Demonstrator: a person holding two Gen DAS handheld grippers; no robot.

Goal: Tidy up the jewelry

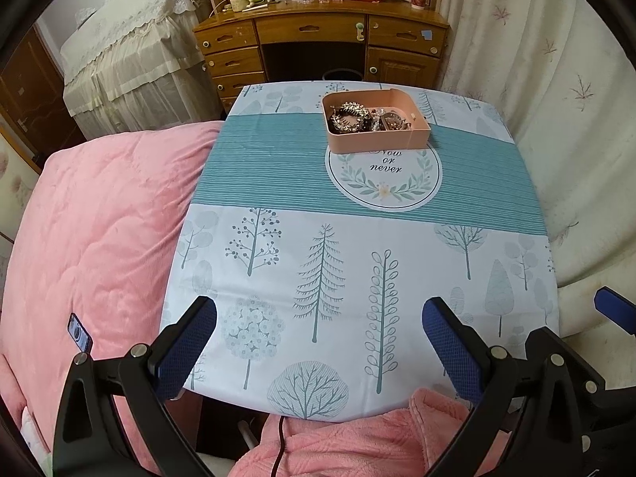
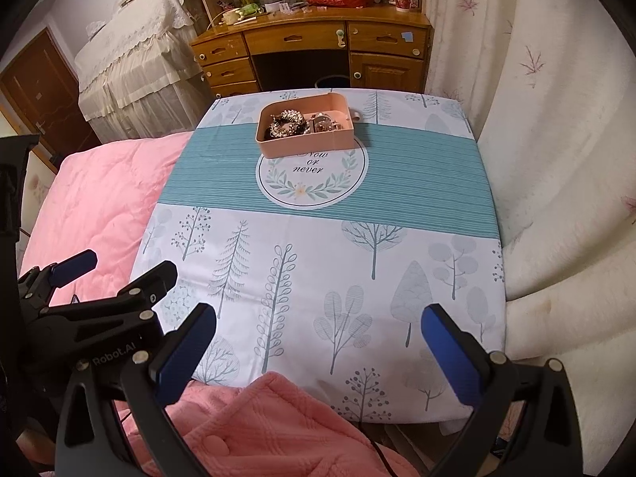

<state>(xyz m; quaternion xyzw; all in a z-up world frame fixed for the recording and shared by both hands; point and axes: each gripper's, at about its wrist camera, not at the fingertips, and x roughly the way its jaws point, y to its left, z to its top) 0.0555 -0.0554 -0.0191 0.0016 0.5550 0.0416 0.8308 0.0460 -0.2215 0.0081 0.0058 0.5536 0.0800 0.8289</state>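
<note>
Box: I see a pink, round-cornered plastic box (image 1: 377,121) on the far half of the table, overlapping the "Now or never" medallion.
Jewelry: a tangle of metallic, beaded jewelry (image 1: 359,117) fills it.
Cloth: smooth printed cloth (image 1: 318,238), pale trees, teal striped band.
Quilt: soft pink quilt (image 1: 99,230) to the left.
Left tongs: my left gripper (image 1: 320,318) hovers over the near edge, blue textured pads spread, holding nothing.
Right tongs: my right gripper (image 2: 320,320) likewise, spread wide and empty.
</note>
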